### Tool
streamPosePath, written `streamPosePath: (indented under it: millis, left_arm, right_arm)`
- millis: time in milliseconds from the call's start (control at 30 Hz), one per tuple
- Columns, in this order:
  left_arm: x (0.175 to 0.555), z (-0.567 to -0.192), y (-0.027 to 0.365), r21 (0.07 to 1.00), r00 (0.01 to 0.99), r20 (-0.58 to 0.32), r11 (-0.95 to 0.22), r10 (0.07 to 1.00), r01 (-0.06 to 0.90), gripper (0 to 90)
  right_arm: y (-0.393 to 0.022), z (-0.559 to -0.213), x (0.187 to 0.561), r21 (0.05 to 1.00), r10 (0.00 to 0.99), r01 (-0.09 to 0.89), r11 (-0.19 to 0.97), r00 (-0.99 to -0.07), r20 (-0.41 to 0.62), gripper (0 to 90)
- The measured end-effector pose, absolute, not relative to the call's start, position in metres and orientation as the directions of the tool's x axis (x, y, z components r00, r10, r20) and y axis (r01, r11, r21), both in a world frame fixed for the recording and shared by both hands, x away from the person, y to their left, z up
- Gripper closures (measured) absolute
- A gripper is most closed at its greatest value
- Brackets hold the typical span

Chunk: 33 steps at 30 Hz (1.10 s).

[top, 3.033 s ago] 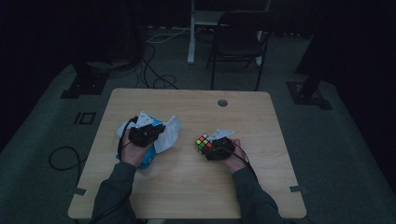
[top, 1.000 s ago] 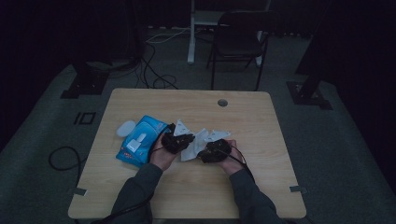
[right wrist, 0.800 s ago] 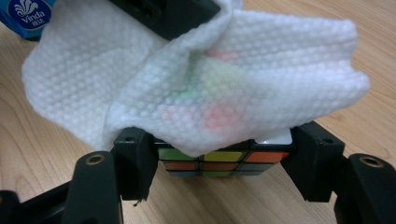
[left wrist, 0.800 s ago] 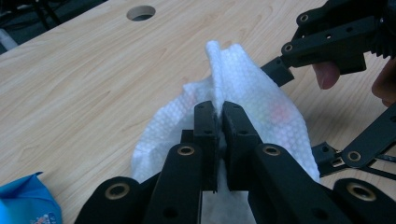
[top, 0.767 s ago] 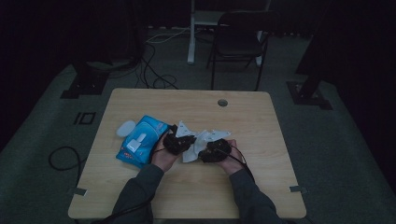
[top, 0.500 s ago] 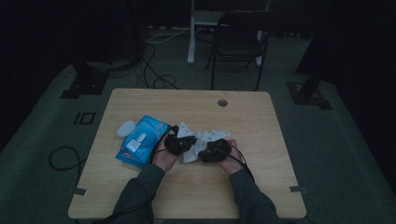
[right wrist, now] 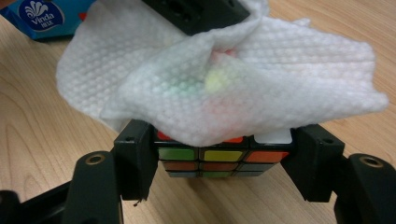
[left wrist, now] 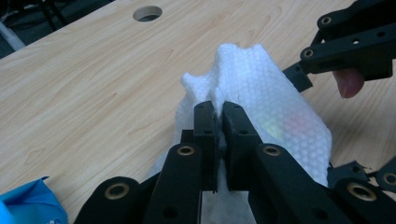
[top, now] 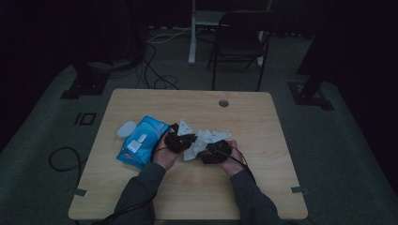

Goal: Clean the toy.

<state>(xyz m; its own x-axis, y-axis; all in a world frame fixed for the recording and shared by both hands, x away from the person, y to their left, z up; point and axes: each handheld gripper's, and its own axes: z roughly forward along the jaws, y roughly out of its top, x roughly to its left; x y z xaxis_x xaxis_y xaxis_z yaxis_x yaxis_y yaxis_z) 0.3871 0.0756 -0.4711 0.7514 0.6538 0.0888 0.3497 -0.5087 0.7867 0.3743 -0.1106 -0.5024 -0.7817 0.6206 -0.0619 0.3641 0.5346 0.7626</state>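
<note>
The wipe (top: 202, 140), three seconds ago still at the blue pack (top: 141, 146) on the left, now drapes the cube (right wrist: 219, 156). Right gripper (right wrist: 223, 161) clamps the cube mid-table; left gripper (left wrist: 219, 126) pinches the wipe, probably for wiping.

High view overlooks the table (top: 263, 187); both claw views closely share the wipe (left wrist: 261, 98).

High view dim and murky, surroundings near black; both gripper views bright, close parts softly blurred.
</note>
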Motion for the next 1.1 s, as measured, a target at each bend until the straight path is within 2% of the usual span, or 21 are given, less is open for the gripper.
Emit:
streamPosePath:
  millis: [1100]
  left_arm:
    - [0.380,-0.473,0.056,0.788,0.797,0.096,-0.535,0.596,0.305,86.2]
  right_arm:
    - [-0.111,-0.502,0.376,0.761,0.623,0.371,0.533,-0.780,-0.056,34.4]
